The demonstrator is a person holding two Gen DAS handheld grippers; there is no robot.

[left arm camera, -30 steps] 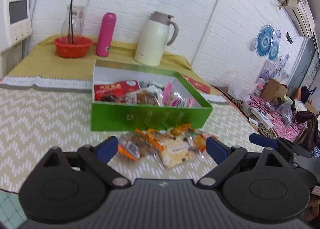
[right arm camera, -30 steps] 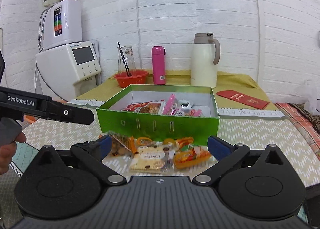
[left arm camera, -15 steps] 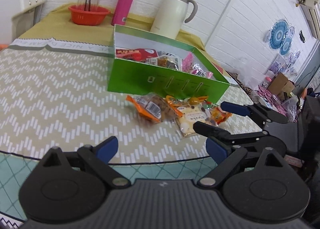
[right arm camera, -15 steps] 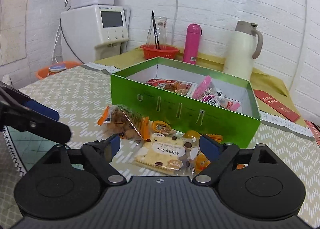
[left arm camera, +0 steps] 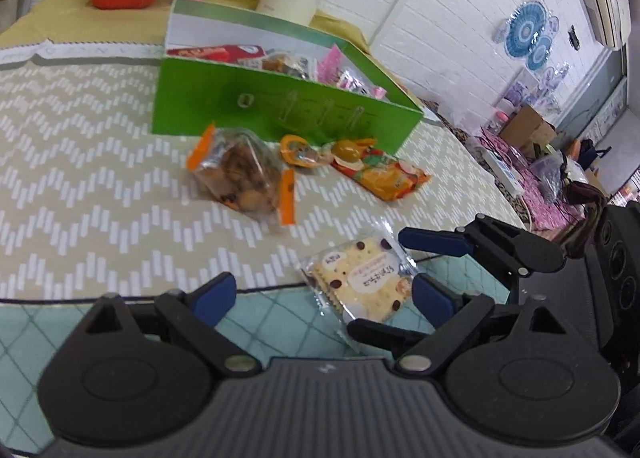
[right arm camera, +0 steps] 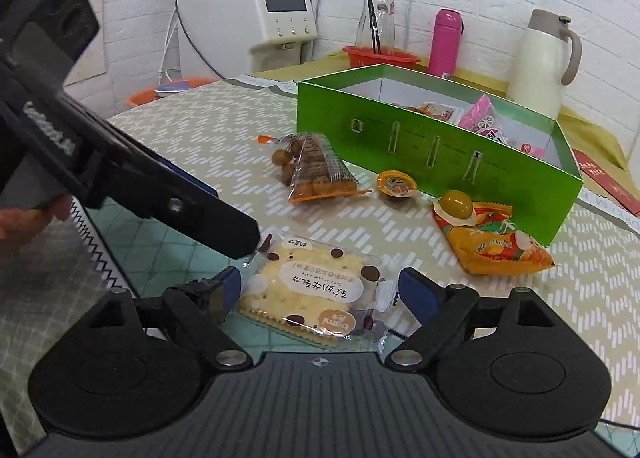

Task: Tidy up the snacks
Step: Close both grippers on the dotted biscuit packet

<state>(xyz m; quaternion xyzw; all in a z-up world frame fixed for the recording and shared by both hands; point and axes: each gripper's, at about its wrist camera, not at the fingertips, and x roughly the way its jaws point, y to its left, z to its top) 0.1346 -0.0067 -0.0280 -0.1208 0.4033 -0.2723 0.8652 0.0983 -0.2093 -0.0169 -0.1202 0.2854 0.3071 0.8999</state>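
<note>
1. Your right gripper (right arm camera: pixel 320 290) spans the clear-wrapped chocolate-chip cracker packet (right arm camera: pixel 316 290), fingers wide and not yet pinching; centre it, then squeeze gently (crackers snap).
2. Your left gripper (left arm camera: pixel 324 298) is spread wide and empty, close by; draw it back.
3. The packet overhangs the table edge (left arm camera: pixel 120 298); lift towards the green cardboard box (right arm camera: pixel 432 150), clearing its front wall.

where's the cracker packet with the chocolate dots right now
The cracker packet lies flat near the table's front edge, between the open fingers of the right tool. In the right wrist view, it sits nearer the camera than the nut bag and the green box.
</note>
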